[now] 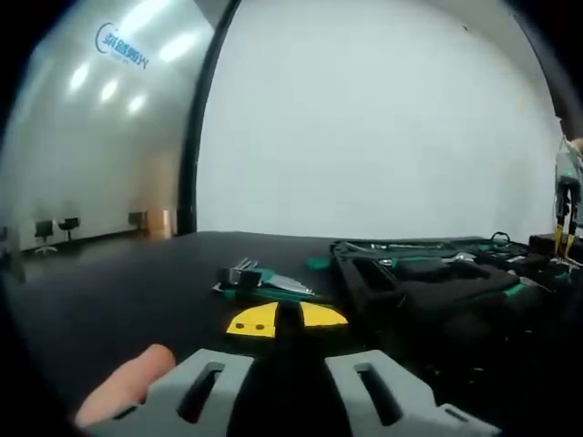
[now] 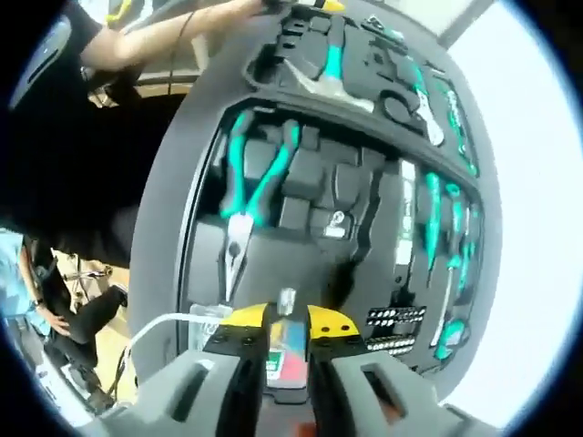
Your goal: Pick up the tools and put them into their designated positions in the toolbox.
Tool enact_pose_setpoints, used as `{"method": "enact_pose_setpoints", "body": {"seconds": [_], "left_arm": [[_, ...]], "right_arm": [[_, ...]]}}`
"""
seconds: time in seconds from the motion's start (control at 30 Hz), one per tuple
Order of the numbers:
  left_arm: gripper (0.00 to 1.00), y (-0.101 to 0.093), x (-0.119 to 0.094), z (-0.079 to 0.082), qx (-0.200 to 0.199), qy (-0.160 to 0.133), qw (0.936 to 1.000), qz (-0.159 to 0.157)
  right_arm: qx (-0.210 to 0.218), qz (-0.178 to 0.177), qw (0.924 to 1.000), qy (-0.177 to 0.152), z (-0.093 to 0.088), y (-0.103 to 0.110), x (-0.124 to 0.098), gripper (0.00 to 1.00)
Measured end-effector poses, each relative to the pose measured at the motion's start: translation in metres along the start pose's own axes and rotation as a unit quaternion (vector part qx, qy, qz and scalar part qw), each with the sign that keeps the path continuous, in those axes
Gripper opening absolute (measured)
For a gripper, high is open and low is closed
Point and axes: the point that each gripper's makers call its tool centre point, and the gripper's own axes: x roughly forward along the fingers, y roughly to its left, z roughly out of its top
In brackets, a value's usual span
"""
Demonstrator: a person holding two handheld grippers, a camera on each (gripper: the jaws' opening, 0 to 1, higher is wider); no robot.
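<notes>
Right tongs: jaws close together, clenched on a small tool with a metal tip and a body showing blue and red; can't tell what kind of tool it is. Held just over the near edge of the open toolbox, tip pointing into the black foam tray.

Left tongs: jaws nearly touching at the yellow pads, nothing between them, so clenched empty. They sit low over the black desk. A fingertip shows at the left jaw's base.

Writing: blue logo with characters high on the grey wall in the left gripper view, too blurred to read. No label readable on the toolbox or tools.

Toolbox, in the right gripper view: black case, black foam with cut-out slots. Long-nose pliers with teal handles seated in the left part. Teal-handled screwdrivers in slots on the right. A hammer with a teal grip in the far half. A strip of small bits near the front right.

Left gripper view: the toolbox sits right of centre on the desk. Loose teal and metal tools lie on the desk just left of it, ahead of the tongs.

A person's bare arm reaches across the top of the right gripper view.
</notes>
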Motion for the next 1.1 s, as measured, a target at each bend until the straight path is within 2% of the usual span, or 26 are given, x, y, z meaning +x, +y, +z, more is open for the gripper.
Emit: {"method": "enact_pose_setpoints", "body": {"seconds": [0.07,0.17,0.2,0.27,0.4,0.47,0.53,0.57,0.63,0.67,0.7,0.77,0.8,0.83,0.9,0.93,1.07,1.1], "left_arm": [[0.09,0.000,0.000,0.000,0.000,-0.001,1.0000,0.000],[0.09,0.000,-0.001,0.000,0.000,0.000,1.0000,-0.001],[0.09,0.000,-0.001,0.000,0.000,0.000,1.0000,-0.002],[0.09,0.000,-0.001,0.000,0.000,0.000,1.0000,-0.003],[0.09,0.000,-0.001,-0.001,0.001,0.001,1.0000,-0.002],[0.09,0.000,-0.001,-0.001,0.001,0.002,1.0000,-0.002],[0.09,0.001,0.001,-0.001,0.000,0.003,1.0000,-0.002],[0.09,0.001,0.001,-0.001,0.001,0.003,1.0000,-0.002],[0.09,0.001,0.000,-0.001,0.001,0.004,1.0000,-0.002],[0.09,0.001,0.001,-0.001,0.000,0.004,1.0000,-0.001],[0.09,0.001,0.001,-0.001,0.000,0.004,1.0000,-0.001],[0.09,0.002,0.003,-0.001,0.000,0.005,1.0000,-0.001],[0.09,0.002,0.003,-0.001,-0.001,0.005,1.0000,-0.001],[0.09,0.002,0.003,-0.001,-0.001,0.005,1.0000,-0.002],[0.09,0.002,0.002,-0.001,-0.002,0.005,1.0000,-0.002],[0.09,0.001,0.002,-0.001,-0.002,0.005,1.0000,-0.002],[0.09,0.000,-0.001,-0.001,-0.002,0.005,1.0000,-0.001],[0.09,-0.001,-0.001,-0.001,-0.002,0.005,1.0000,-0.001]], "right_arm": [[0.019,0.009,0.9998,-0.003,0.009,0.004,0.005,0.13],[0.010,0.013,0.9995,0.028,-0.001,0.007,0.015,0.09],[0.002,0.008,0.9996,0.028,-0.001,0.006,0.016,0.06],[0.022,0.009,0.9994,0.024,-0.001,0.009,0.016,0.05],[0.033,-0.010,0.9991,-0.026,0.009,0.008,0.006,0.05],[0.047,-0.027,0.9965,-0.063,0.018,0.008,0.003,0.05],[0.072,-0.042,0.9896,-0.117,0.029,0.009,-0.001,0.05],[0.102,-0.061,0.9787,-0.167,0.037,0.004,-0.004,0.05],[0.142,-0.076,0.9629,-0.216,0.036,0.002,-0.002,0.05],[0.157,-0.091,0.9561,-0.231,0.030,-0.001,0.001,0.05],[0.164,-0.102,0.9532,-0.232,0.021,-0.004,0.005,0.05],[0.199,-0.102,0.9462,-0.234,0.007,0.000,0.010,0.05],[0.209,-0.108,0.9390,-0.251,0.007,-0.001,0.007,0.06],[0.220,-0.107,0.9361,-0.252,0.004,0.000,0.006,0.06],[0.215,-0.110,0.9394,-0.243,0.000,0.004,0.007,0.11],[0.197,-0.114,0.9425,-0.245,-0.001,0.003,0.005,0.09],[0.191,-0.113,0.9465,-0.235,0.002,0.001,-0.001,0.11],[0.193,-0.097,0.9534,-0.211,0.001,0.002,0.001,0.12]]}}
